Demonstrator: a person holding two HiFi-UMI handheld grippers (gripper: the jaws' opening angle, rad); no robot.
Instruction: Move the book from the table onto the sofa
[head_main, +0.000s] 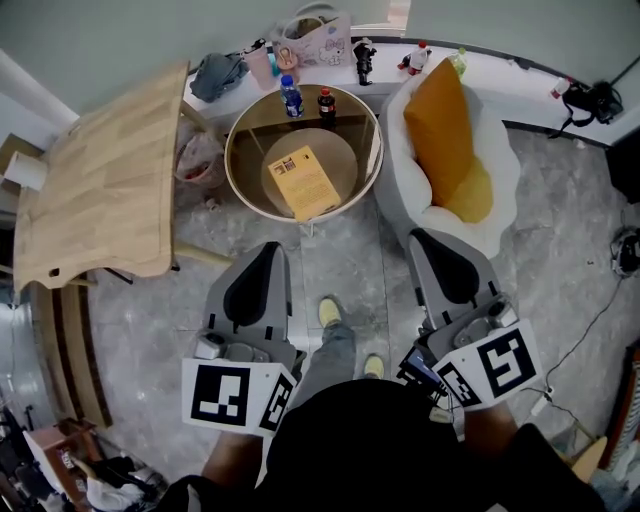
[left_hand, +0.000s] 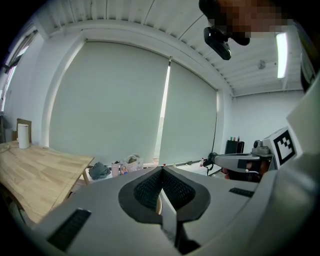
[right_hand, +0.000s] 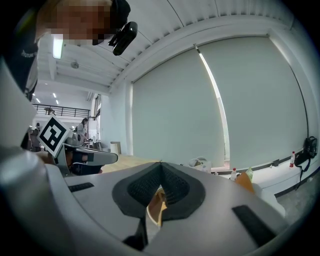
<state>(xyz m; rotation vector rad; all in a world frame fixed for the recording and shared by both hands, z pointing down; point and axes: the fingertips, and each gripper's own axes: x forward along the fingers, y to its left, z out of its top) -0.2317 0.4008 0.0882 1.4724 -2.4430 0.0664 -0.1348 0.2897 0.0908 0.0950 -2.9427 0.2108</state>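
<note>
Left gripper and right gripper are clenching shut, empty. Book is lying on round table ahead of fingertips, bottles standing beyond it. Sofa is sitting just past right tips.

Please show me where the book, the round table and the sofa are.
book (head_main: 305, 183), head view, middle of its yellow cover.
round table (head_main: 230, 152), head view, left rim.
sofa (head_main: 500, 150), head view, white right side.
</note>
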